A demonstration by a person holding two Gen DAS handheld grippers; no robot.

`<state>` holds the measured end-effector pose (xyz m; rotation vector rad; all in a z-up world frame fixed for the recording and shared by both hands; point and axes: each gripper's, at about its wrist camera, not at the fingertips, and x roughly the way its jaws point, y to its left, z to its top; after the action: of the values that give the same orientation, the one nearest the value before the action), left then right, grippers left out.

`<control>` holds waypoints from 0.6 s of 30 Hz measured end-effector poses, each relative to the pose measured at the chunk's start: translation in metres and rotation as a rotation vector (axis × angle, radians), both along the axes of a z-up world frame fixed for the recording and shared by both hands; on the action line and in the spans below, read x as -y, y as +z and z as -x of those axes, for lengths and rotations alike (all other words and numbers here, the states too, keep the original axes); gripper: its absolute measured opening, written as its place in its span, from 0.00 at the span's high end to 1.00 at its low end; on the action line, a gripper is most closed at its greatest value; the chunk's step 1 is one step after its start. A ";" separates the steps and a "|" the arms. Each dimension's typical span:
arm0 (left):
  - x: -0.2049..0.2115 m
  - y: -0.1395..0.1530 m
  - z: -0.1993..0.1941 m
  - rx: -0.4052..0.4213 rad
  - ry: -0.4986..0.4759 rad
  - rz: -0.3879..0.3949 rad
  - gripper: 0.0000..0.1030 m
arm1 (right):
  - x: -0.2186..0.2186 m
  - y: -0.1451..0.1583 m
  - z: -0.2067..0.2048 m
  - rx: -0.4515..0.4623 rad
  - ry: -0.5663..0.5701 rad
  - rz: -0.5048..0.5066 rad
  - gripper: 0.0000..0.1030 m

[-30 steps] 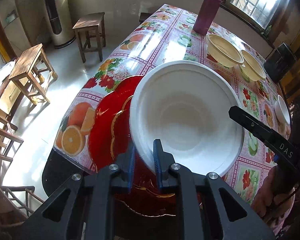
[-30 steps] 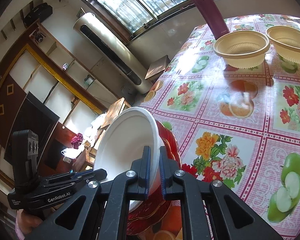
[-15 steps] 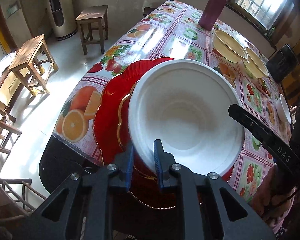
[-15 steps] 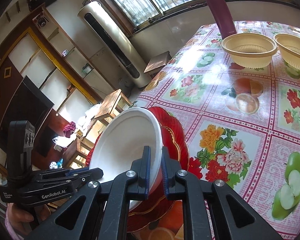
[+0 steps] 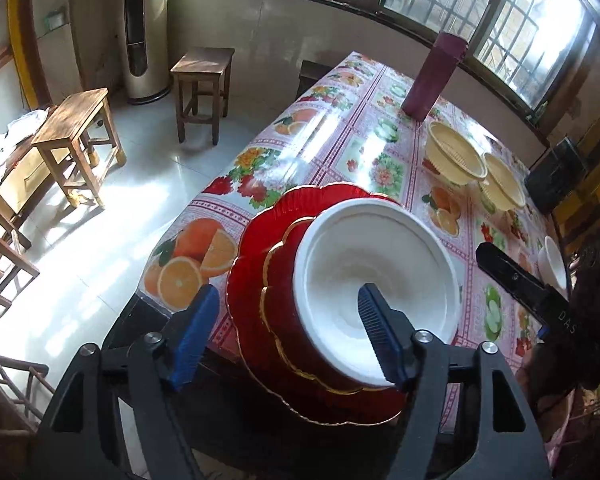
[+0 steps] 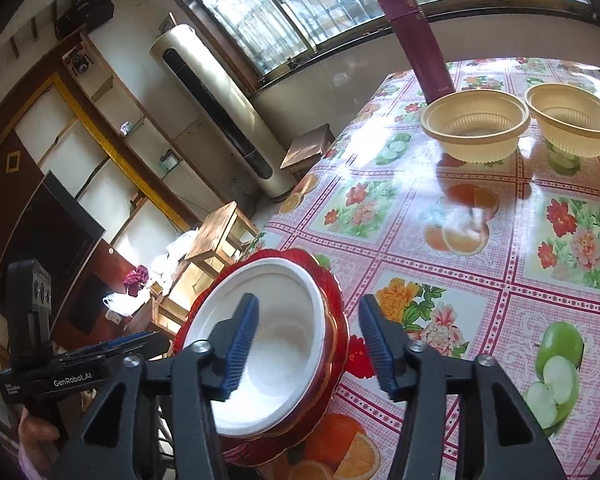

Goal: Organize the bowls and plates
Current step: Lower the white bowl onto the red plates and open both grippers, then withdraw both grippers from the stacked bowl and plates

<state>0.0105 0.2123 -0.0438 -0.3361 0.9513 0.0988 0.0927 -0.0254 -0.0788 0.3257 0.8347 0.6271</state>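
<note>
A white bowl (image 5: pixel 380 268) rests in a small gold-rimmed red plate (image 5: pixel 284 300), which lies on a large scalloped red plate (image 5: pixel 252 264) at the table's near corner. My left gripper (image 5: pixel 287 292) hovers above the stack's near rim with its jaws opening: one pad is over the bowl's inside, the other is beyond the plates, and neither touches. In the right wrist view my right gripper (image 6: pixel 309 302) is opening too. It straddles the rim of the bowl (image 6: pixel 276 344) and of the red plates (image 6: pixel 332 300) without pressing on them.
Two cream bowls (image 6: pixel 476 124) (image 6: pixel 572 120) and a tall maroon bottle (image 6: pixel 418 40) stand farther along the flowered tablecloth (image 6: pixel 440 248). A small white bowl (image 5: pixel 552 260) sits at the right edge. Wooden stools (image 5: pixel 76 120) (image 5: pixel 202 68) stand on the floor to the left.
Both grippers were shut on the white bowl's rim and have let go and opened wide. The bowl has come down from its tilt onto the red plates. The left gripper has drawn back and up.
</note>
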 end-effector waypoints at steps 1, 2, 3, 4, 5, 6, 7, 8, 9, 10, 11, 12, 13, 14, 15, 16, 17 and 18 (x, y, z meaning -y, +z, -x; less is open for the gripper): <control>0.000 0.003 0.001 0.033 -0.003 0.036 0.25 | 0.005 -0.001 -0.002 -0.010 -0.019 -0.020 0.28; 0.000 0.005 0.001 0.056 -0.016 0.077 0.18 | 0.010 -0.002 -0.005 -0.025 -0.035 -0.037 0.28; 0.003 0.007 -0.001 0.071 -0.037 0.121 0.12 | 0.013 -0.005 -0.008 -0.045 -0.047 -0.051 0.27; 0.007 0.008 -0.003 0.087 -0.059 0.162 0.10 | 0.017 -0.008 -0.012 -0.069 -0.057 -0.068 0.26; 0.012 0.008 -0.005 0.100 -0.082 0.194 0.05 | 0.022 -0.011 -0.016 -0.092 -0.069 -0.088 0.24; 0.019 0.009 -0.008 0.111 -0.105 0.214 0.00 | 0.026 -0.015 -0.020 -0.116 -0.080 -0.108 0.23; 0.029 0.011 -0.011 0.123 -0.127 0.227 0.00 | 0.029 -0.018 -0.023 -0.137 -0.089 -0.123 0.22; 0.037 0.013 -0.013 0.130 -0.150 0.235 0.00 | 0.032 -0.020 -0.025 -0.154 -0.095 -0.137 0.21; 0.046 0.014 -0.016 0.133 -0.171 0.243 0.00 | 0.035 -0.021 -0.028 -0.166 -0.100 -0.148 0.21; 0.055 0.015 -0.020 0.133 -0.190 0.250 0.00 | 0.038 -0.022 -0.030 -0.171 -0.106 -0.156 0.20; 0.064 0.015 -0.022 0.128 -0.206 0.249 0.00 | 0.041 -0.021 -0.031 -0.171 -0.113 -0.160 0.20; 0.073 0.016 -0.026 0.122 -0.222 0.247 0.00 | 0.044 -0.021 -0.032 -0.167 -0.120 -0.163 0.20; 0.082 0.016 -0.030 0.116 -0.239 0.246 0.00 | 0.048 -0.021 -0.033 -0.163 -0.127 -0.165 0.20; 0.091 0.016 -0.033 0.108 -0.252 0.239 0.00 | 0.051 -0.021 -0.035 -0.161 -0.135 -0.169 0.19; 0.100 0.015 -0.036 0.093 -0.264 0.224 0.00 | 0.055 -0.021 -0.037 -0.163 -0.144 -0.175 0.19; 0.109 0.014 -0.040 0.079 -0.277 0.209 0.00 | 0.060 -0.022 -0.039 -0.168 -0.156 -0.183 0.19; 0.118 0.012 -0.043 0.067 -0.290 0.200 0.00 | 0.066 -0.023 -0.042 -0.173 -0.172 -0.191 0.19; 0.126 0.009 -0.046 0.054 -0.300 0.190 0.00 | 0.072 -0.024 -0.044 -0.177 -0.190 -0.199 0.19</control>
<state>0.0564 0.0865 -0.0346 -0.3654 0.9503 -0.2751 0.1369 -0.0970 -0.1025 0.6411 0.8993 0.5085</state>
